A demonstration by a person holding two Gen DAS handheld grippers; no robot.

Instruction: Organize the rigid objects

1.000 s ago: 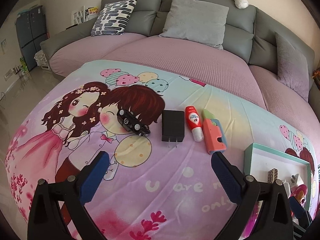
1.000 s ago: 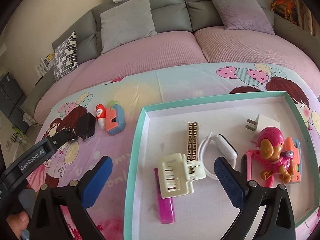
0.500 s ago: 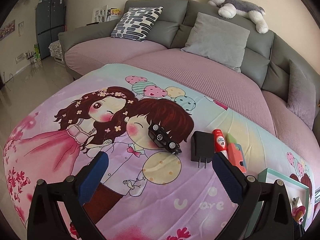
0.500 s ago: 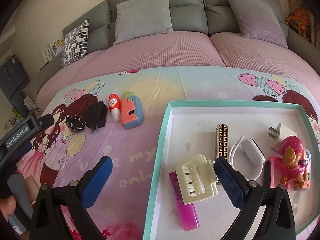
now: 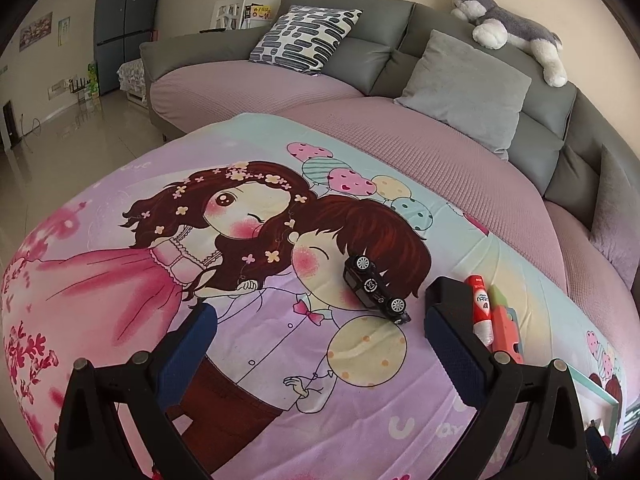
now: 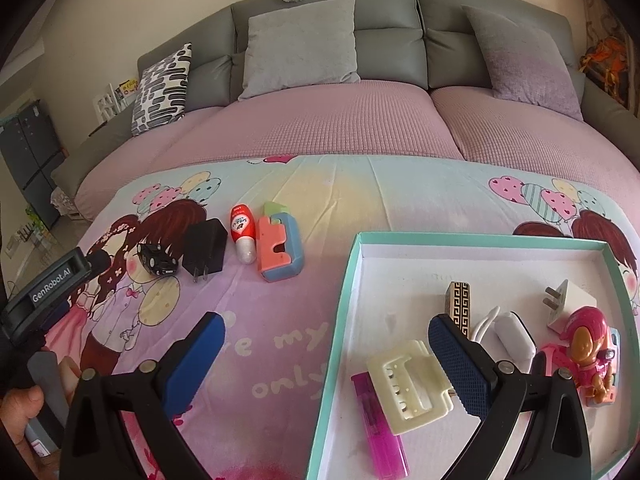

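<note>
On the cartoon sheet [image 6: 320, 184] lies a teal-rimmed tray [image 6: 352, 276], already holding a hair clip [image 6: 408, 384], a lighter [image 6: 380, 428], a white plug [image 6: 568, 300], a toy figure [image 6: 588, 340] and other small bits. Left of the tray, four things wait in a row: an orange-and-blue block [image 6: 280, 248], a black charger [image 6: 204, 250], a red tube [image 6: 243, 236] and a toy car [image 6: 157, 261].

The block looks light, stiff plastic with flat sides, easy to pinch across its width; its long axis runs away from the cameras. The charger is boxy and hard, prongs pointing toward the near edge; take it across the body, not the prongs. The tube lies cap toward the sofa, round and likely to roll or slip, so grip mid-body. The car [image 5: 374, 288] lies aslant, its wheels showing, small and rigid; squeeze across its sides.

The left gripper [image 5: 320, 336] hangs spread wide over the sheet near the car. The right gripper [image 6: 326, 344] is likewise apart, straddling the tray's left rim, holding nothing.
</note>
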